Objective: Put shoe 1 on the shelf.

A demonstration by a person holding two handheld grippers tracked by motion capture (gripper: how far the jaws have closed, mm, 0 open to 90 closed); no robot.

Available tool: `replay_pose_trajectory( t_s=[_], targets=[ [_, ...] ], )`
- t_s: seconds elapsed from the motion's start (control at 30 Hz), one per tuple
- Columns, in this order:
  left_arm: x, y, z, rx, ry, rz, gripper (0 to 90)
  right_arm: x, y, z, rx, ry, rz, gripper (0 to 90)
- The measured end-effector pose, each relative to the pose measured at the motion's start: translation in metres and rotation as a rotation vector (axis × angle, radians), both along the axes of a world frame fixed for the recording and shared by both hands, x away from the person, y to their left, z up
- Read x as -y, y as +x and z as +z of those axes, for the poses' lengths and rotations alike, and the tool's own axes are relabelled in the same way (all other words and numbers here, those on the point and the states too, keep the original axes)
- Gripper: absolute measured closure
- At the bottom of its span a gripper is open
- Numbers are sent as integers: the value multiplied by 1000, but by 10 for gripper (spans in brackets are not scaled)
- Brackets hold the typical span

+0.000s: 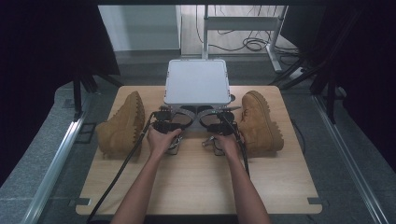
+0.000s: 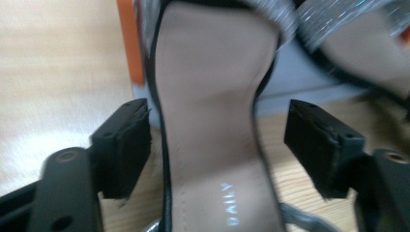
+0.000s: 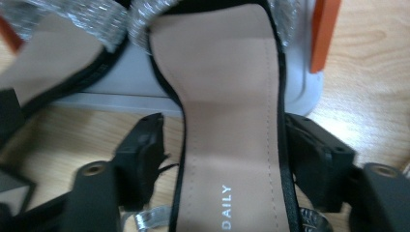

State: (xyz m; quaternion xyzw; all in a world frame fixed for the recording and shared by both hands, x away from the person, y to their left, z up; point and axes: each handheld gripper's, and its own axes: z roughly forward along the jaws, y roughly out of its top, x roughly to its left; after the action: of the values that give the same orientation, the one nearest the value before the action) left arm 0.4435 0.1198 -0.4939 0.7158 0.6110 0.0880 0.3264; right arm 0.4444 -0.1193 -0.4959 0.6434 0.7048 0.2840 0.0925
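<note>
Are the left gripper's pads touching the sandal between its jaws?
Apart. In the left gripper view, the left gripper stands open around the sandal: wood shows between the sandal's edges and each pad, with a wider gap on the view's right.

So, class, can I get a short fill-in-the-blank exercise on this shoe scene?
1. Each gripper straddles a high-heeled ____ with a glittery strap.
2. The word printed on each insole reads ____.
3. On either side of the table lies a tan ____.
4. The white box sits ____ the two grippers.

Missing words: sandal; DAILY; boot; beyond

Tan boots, glittery silver-strapped beige sandals.
</note>
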Motion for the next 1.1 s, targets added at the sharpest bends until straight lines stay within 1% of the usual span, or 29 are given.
replay_pose_trajectory(
  t_s=[0.03,0.07,0.13,0.17,0.23,0.27,0.33,0.37,0.43,0.5,0.57,0.63,0.7,0.73,0.83,0.93,0.97,1.1],
  targets=[
    [-2,-1,3,5,4,-8,230,-1,-1,2,16,-7,7,284],
    [-4,-2,5,3,12,-17,220,-3,-4,5,32,-30,16,255],
    [-8,-6,8,-5,26,-45,210,-5,-7,8,51,-42,24,229],
    [-9,-9,10,3,22,-53,204,-4,-10,12,72,-55,34,230],
    [-11,-16,15,24,15,-68,205,-2,-17,18,112,-54,48,229],
    [-13,-20,19,40,17,-81,204,1,-22,22,144,-58,51,229],
    [-16,-33,26,78,11,-96,205,7,-34,30,201,-44,60,224],
    [-18,-38,29,88,6,-108,206,12,-42,34,227,-42,66,224],
    [-22,-49,33,110,0,-133,207,21,-53,38,260,-29,85,224],
    [-28,-60,36,132,-18,-160,215,27,-64,41,279,-11,94,224],
    [-35,-73,37,146,-41,-176,218,34,-75,42,307,8,110,229],
    [-43,-85,38,161,-45,-176,218,39,-89,40,332,4,139,231],
    [-49,-94,39,172,-54,-179,218,42,-99,37,346,-2,149,232],
    [-53,-100,39,181,-51,-179,217,43,-105,34,352,-6,156,233],
    [-60,-114,35,188,-49,-181,218,47,-118,26,355,-24,169,239],
    [-63,-122,26,175,-40,-193,216,48,-125,16,347,-38,175,243],
    [-63,-126,21,167,-49,-194,216,47,-127,13,342,-45,180,243],
    [-60,-131,6,146,-46,-208,216,46,-128,1,321,-69,177,241]
  ],
)
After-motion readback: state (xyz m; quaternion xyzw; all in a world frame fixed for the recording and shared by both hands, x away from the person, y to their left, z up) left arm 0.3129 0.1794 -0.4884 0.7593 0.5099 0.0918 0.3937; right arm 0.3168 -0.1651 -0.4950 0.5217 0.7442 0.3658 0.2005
